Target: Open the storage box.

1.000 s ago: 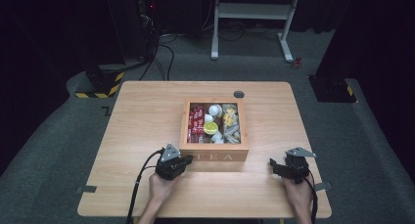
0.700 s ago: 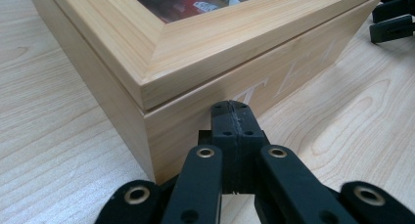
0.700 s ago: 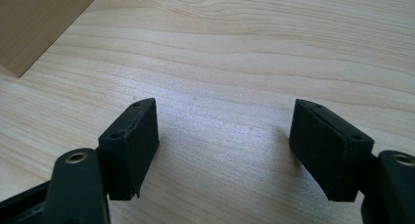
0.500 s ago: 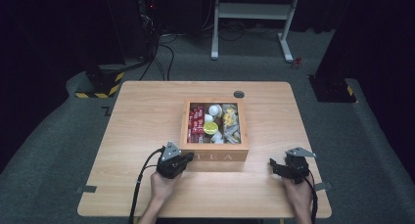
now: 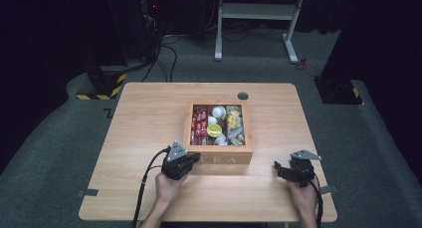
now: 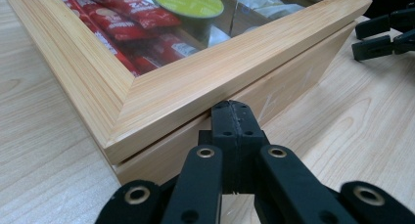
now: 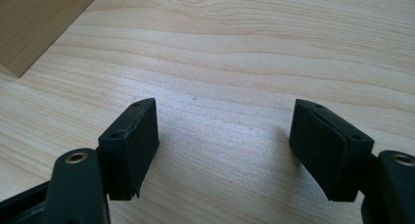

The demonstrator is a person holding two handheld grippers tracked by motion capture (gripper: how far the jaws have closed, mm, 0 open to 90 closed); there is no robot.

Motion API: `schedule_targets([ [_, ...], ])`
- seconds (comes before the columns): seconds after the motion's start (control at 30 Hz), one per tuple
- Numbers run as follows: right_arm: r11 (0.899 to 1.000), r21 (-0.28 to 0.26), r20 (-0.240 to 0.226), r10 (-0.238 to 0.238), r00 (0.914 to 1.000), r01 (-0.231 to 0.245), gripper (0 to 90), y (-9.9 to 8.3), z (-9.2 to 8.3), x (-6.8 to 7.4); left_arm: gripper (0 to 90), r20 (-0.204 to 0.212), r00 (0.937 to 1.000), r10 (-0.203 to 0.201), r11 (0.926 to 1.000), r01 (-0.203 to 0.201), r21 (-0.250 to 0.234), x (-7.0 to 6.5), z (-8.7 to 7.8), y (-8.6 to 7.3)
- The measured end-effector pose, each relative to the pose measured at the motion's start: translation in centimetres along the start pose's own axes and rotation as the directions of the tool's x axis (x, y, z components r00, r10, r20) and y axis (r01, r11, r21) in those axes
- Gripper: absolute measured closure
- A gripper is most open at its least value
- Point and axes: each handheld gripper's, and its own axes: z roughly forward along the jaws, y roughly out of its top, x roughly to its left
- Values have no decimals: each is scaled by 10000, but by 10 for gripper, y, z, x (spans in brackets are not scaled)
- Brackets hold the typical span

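Note:
A wooden tea box (image 5: 219, 158) stands mid-table with its windowed lid down. Through the pane I see red sachets (image 5: 200, 123), a green-topped capsule (image 5: 214, 130) and pale packets. My left gripper (image 5: 195, 158) is shut and holds nothing. In the left gripper view its joined tips (image 6: 234, 111) rest against the box's front wall, just under the seam of the lid frame (image 6: 205, 82), near the front left corner. My right gripper (image 5: 278, 167) stands open over bare table right of the box. Between its spread jaws (image 7: 222, 121) lies only wood grain.
The table (image 5: 149, 113) has room on both sides of the box. A small dark round cap (image 5: 243, 95) sits in the tabletop behind the box. The box corner (image 7: 39, 18) shows at the upper left of the right gripper view. Cables trail from both grippers toward the near edge.

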Motion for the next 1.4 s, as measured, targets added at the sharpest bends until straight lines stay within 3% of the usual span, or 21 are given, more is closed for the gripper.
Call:
schedule_targets([
  [0.83, 10000, 20, -19, -5, 10000, 5, 268, 0, 0, 0, 900, 184, 9996, -209, 9995, 214, -228, 2, -9, 22],
  [0.93, 10000, 23, -18, 1, 10000, 0, 268, 0, 0, 0, 900, 104, 9999, -52, 9998, 54, -168, 2, -10, 26],
  [1.13, 10000, 23, -18, -2, 10000, 2, 268, 0, 0, 0, 900, 227, 9995, -201, 9991, 209, -356, 3, -13, 32],
  [1.4, 10000, 22, -16, -6, 10000, 6, 268, 0, 0, 0, 900, 277, 9996, -67, 9995, 76, -305, 3, -11, 35],
])
